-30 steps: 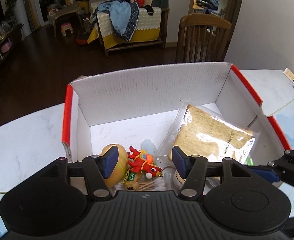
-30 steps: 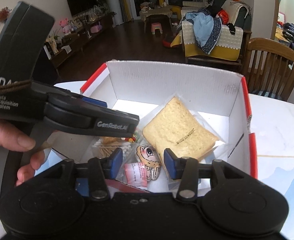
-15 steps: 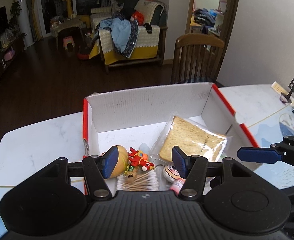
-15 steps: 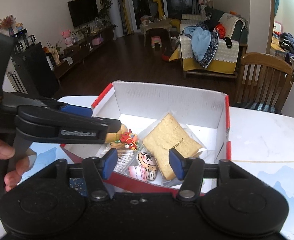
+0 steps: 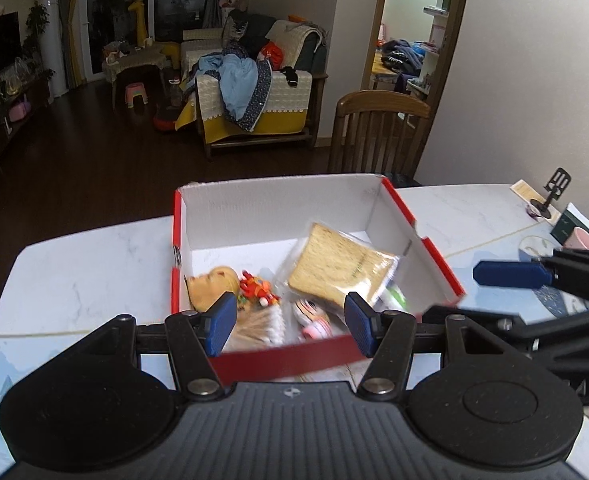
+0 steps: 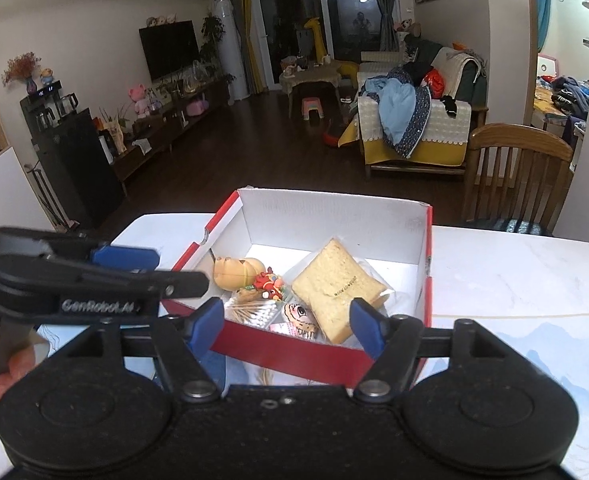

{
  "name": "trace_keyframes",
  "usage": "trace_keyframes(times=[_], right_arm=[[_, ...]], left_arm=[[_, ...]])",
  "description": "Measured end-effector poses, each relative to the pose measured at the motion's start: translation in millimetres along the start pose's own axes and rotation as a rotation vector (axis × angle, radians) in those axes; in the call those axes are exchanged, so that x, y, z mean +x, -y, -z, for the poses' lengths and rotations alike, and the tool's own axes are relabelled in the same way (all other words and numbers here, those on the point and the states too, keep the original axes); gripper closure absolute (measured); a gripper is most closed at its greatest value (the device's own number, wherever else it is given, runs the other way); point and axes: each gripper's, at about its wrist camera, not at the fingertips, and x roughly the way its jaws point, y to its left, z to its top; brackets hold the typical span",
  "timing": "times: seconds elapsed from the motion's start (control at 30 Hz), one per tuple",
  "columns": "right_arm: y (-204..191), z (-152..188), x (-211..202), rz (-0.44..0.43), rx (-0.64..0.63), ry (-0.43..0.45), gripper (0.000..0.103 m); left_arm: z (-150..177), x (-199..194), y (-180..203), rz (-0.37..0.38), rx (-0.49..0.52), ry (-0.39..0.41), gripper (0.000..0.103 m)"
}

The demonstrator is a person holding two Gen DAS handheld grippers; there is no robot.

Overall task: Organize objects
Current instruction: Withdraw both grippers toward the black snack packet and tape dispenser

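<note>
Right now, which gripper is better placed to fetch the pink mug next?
Probably the right gripper: it is beside the pink mug, with nothing between its opening jaws. The left gripper, also empty, faces the box.

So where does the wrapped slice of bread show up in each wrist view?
Left wrist: the wrapped bread slice lies right of centre, in the right half of the red-and-white box.
Right wrist: the bread slice lies just right of centre, again in the box's right half.
Shared landmark: the wooden chair behind the box's far right corner, also at the right in the right wrist view.
</note>
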Motion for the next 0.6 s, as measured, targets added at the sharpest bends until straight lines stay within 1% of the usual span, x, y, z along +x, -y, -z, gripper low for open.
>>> trace_keyframes(times=[0.03, 0.07, 0.17, 0.33, 0.4, 0.43, 0.6], right_arm=[[0, 1, -4, -0.001, -0.001, 0.003, 0.03], [0, 3, -7, -0.002, -0.002, 0.007, 0.029], [-2, 8, -16, -0.006, -0.009, 0.018, 0.024], [-4, 22, -28, -0.007, -0.017, 0.031, 0.012], [-5, 27, -32, -0.006, -0.02, 0.029, 0.012], [-5, 29, -34, -0.007, -0.019, 0.028, 0.01], [-6, 43, -43, -0.003, -0.021, 0.032, 0.003]], left_arm=[[3, -4, 1, 0.001, -0.004, -0.001, 0.038], [7, -8, 3, 0.002, -0.008, 0.002, 0.037], [17, -17, 8, 0.007, -0.009, 0.001, 0.037], [36, -30, 14, 0.006, -0.007, 0.004, 0.036], [44, -35, 17, 0.009, -0.004, 0.005, 0.031], [47, -37, 19, 0.009, -0.003, 0.009, 0.027], [63, -49, 26, 0.032, -0.01, 0.017, 0.026]])
